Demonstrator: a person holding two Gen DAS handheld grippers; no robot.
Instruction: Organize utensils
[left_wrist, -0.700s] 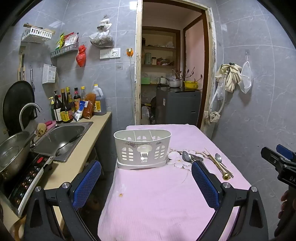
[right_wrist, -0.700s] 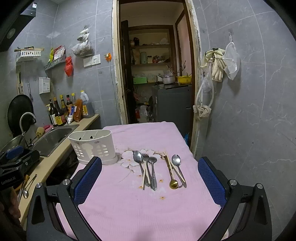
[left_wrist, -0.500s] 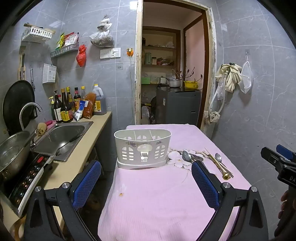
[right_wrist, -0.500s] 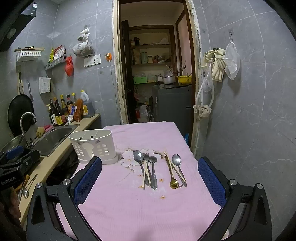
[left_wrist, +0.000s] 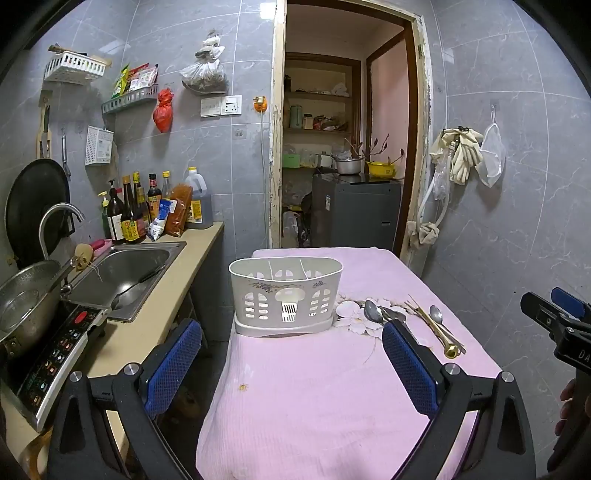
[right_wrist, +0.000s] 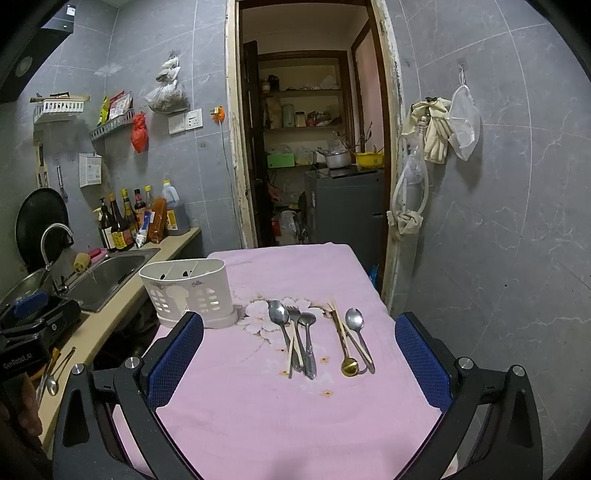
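Nothing has shifted: both claws, left claw (left_wrist: 291, 363) and right claw (right_wrist: 299, 354), stay spread apart, empty.

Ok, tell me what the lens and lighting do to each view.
Left wrist view: strong fisheye bend, black corners, doorway frame bowed; holder sharp. Right wrist view: same curvature, dim even light, mild glare on spoons; tablecloth evenly lit.
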